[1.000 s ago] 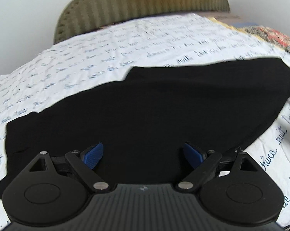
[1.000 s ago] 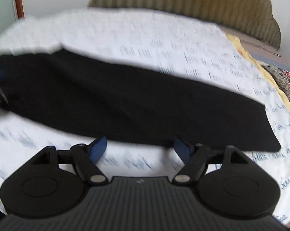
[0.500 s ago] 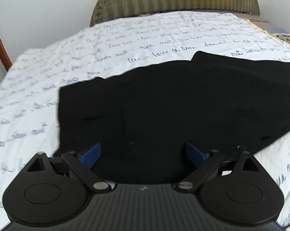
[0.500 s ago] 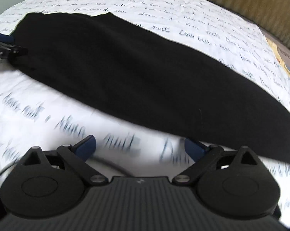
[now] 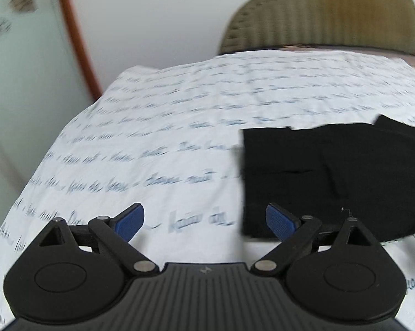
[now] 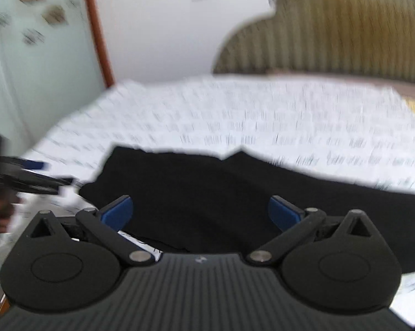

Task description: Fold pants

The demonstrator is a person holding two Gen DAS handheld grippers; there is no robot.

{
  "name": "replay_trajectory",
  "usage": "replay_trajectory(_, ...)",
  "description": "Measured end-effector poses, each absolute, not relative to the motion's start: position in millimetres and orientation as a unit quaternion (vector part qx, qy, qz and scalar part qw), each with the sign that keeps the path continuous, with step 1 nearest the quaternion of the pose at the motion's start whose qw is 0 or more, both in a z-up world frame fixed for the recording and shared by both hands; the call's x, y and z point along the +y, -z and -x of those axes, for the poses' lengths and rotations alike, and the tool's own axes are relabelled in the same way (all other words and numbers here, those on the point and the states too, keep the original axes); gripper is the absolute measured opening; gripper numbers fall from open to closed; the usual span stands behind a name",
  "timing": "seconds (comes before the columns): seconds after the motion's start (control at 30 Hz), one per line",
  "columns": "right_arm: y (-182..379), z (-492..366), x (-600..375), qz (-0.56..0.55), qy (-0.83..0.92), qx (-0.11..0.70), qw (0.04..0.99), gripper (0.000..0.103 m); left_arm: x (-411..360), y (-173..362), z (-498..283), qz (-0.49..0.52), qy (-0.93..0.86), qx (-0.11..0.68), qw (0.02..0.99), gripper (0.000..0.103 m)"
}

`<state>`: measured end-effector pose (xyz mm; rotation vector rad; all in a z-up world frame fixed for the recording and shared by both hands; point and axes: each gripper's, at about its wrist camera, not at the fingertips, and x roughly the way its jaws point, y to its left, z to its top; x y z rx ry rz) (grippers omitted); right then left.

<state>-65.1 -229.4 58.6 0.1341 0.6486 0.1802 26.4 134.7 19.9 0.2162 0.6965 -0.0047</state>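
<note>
Black pants (image 5: 331, 176) lie flat on the bed's white sheet (image 5: 180, 127), which is printed with blue script. The left wrist view shows their straight waist edge and a pocket slit, with the left gripper (image 5: 204, 219) spread wide, empty, over bare sheet just beside that edge. The right wrist view, blurred, shows the right gripper (image 6: 200, 211) spread wide, empty, over the matte dark cloth (image 6: 207, 193). Beyond the sheet stands a ribbed olive headboard (image 5: 326, 19), scalloped along its top.
</note>
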Motion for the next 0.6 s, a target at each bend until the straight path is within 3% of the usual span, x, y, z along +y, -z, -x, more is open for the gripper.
replay_trajectory(0.13, -35, 44, -166, -0.002, -0.119, 0.309, 0.943, 0.103, 150, -21, -23, -0.097, -0.017, 0.335, 0.937, 0.096)
replay_trajectory(0.4, -24, 81, -28, 0.365, -0.171, 0.161, 0.901, 0.103, 159, -35, -32, -0.079, -0.047, 0.302, 0.949, 0.096)
replay_trajectory(0.53, 9, 67, 13, 0.445, -0.2, 0.159, 0.858, 0.091, 168, -37, -39, -0.068, -0.053, 0.291, 0.953, 0.096)
replay_trajectory(0.6, 22, 57, 26, 0.453, -0.219, 0.158, 0.849, 0.091, 173, -35, -41, -0.062, -0.056, 0.293, 0.952, 0.097)
